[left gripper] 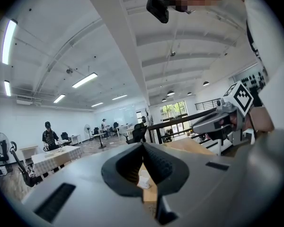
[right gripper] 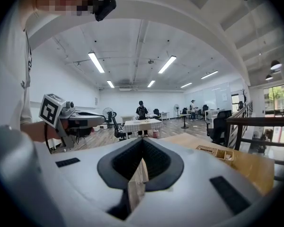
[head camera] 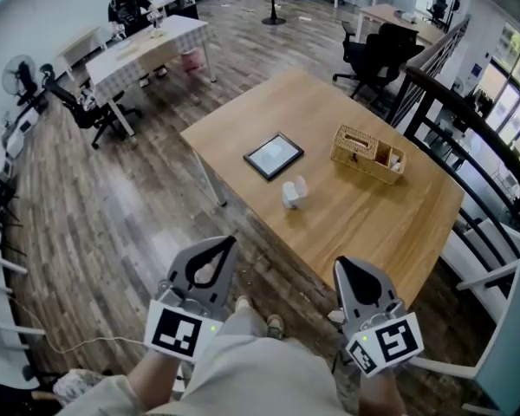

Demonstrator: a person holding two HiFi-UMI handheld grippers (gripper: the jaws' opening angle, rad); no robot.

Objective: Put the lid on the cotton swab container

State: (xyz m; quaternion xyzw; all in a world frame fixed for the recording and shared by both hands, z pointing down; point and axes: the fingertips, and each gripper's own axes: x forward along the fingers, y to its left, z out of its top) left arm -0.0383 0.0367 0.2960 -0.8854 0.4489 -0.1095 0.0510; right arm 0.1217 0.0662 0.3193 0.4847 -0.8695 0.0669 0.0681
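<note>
Tablet [head camera: 274, 156], wicker basket [head camera: 364, 168], wooden table [head camera: 373, 219]

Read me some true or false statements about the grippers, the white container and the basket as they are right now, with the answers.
1. The left gripper and the right gripper are close to the person's body, away from the white container. True.
2. The container sits inside the wicker basket. False: it stands on the wooden table, apart from the basket, near the dark tablet.
3. The left gripper is clamped on a lid. False: its jaws are together on nothing.
4. A person is at a checkered table in the background. True.
</note>
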